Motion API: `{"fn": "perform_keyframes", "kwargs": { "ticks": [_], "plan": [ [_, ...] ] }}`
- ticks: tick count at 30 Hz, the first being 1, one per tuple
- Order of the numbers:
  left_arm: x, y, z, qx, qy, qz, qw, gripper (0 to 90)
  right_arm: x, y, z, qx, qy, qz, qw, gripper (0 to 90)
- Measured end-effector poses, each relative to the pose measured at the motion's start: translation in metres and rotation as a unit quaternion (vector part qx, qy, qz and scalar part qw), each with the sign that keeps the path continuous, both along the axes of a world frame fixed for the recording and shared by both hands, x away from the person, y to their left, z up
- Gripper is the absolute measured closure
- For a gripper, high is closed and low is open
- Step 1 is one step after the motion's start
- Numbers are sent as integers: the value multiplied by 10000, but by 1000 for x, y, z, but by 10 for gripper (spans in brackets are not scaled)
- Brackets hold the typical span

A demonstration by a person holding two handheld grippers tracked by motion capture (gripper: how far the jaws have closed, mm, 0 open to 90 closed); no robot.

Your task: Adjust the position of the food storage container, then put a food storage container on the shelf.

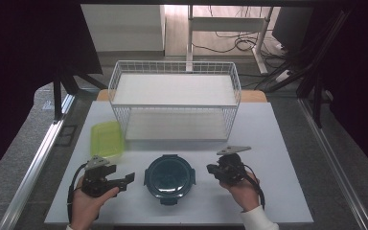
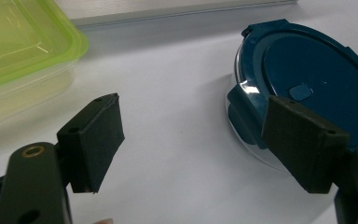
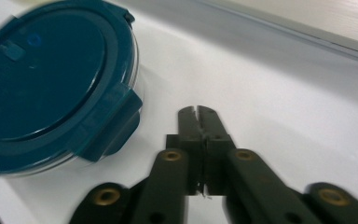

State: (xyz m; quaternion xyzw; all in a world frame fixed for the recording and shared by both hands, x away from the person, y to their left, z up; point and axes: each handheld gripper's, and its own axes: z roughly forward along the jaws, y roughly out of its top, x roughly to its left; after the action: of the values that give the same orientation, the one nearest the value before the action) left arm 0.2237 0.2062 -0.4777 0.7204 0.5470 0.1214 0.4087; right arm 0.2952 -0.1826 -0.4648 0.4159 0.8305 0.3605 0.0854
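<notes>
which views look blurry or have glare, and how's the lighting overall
High view: sharp on the table, dark at both sides, bright floor behind the wire basket. Left gripper view: near fingers soft, a small glare streak on the round container rim. Right gripper view: smeared with blur, mostly along the container's edge.

The round box (image 1: 169, 178) has a shiny blue plastic lid over clear plastic. The green box (image 1: 107, 139) is see-through plastic. The tabletop (image 1: 273, 139) looks smooth and dull white. The basket (image 1: 175, 98) is thin white wire.
</notes>
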Motion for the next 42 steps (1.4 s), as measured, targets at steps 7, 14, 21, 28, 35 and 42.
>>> {"fn": "perform_keyframes", "kwargs": {
  "ticks": [7,14,21,28,35,42],
  "plan": [
    [-1,0,1,-23,-22,-38,10000,197,-11,-14,3,515,82,-116,9986,320],
    [-2,4,2,-130,-34,-47,9999,195,-17,-15,0,587,89,12,9982,233],
    [-3,2,3,-263,0,-152,9995,188,-21,-9,1,683,59,238,9974,207],
    [-5,0,8,-352,-16,-168,9992,138,-21,-4,1,746,137,269,9968,191],
    [-4,-2,7,-574,130,-295,9978,114,-21,2,1,897,240,300,9952,180],
    [-3,-8,1,-646,104,-314,9974,142,-21,7,-2,958,352,357,9941,175]
  ]
}}
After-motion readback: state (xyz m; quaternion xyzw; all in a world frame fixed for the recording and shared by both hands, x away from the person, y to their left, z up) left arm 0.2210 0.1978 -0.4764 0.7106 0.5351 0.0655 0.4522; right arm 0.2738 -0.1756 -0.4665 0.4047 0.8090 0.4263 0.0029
